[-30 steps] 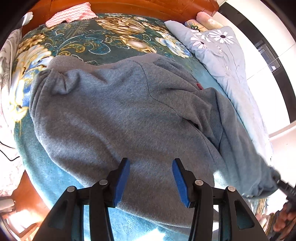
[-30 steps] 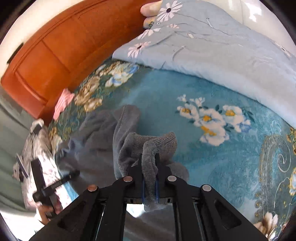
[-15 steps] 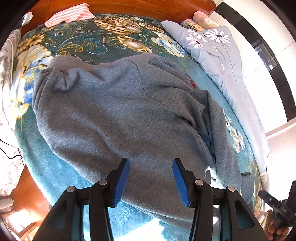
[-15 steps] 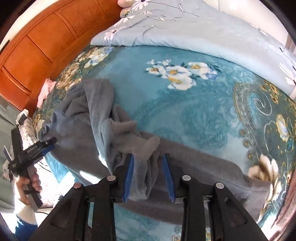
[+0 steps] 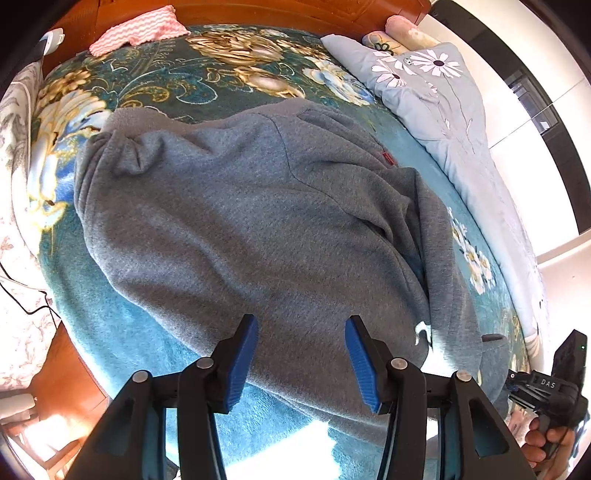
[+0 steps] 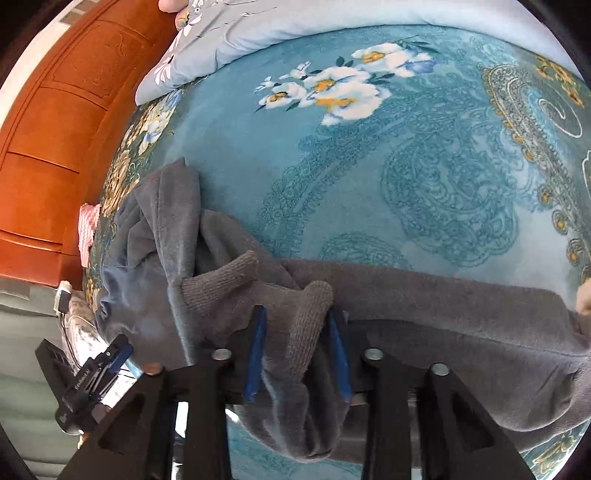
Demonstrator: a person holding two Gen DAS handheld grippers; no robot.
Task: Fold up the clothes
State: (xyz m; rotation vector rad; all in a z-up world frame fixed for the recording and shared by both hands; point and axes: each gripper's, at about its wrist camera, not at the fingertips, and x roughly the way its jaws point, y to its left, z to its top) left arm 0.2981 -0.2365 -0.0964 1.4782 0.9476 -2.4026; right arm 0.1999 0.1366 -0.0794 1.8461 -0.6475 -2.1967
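A rumpled grey sweatshirt (image 5: 258, 221) lies spread on a floral teal bed (image 6: 406, 147). The left gripper (image 5: 301, 350) hovers with jaws apart; the right gripper (image 6: 297, 350) is parted around a ribbed cuff (image 6: 310, 317) (contact unclear). Its far sleeve is hidden.

Soft grey fleece sweatshirt (image 5: 251, 221): uniform heather grey, with one small red tag (image 5: 388, 158) near a seam; ribbed knit cuff (image 6: 310, 314) in a browner grey. Plush teal bed blanket (image 6: 424, 177): white-and-yellow flower clusters, tonal paisley scrolls, gold and cream blooms. Pale blue quilted duvet (image 5: 454, 122): white daisies with dark centres. Small folded cloth (image 5: 136, 31): pink and white zigzag stripes. Polished wooden headboard (image 6: 55, 122): orange-brown. Both grippers: black frames, blue finger pads (image 5: 242, 360).
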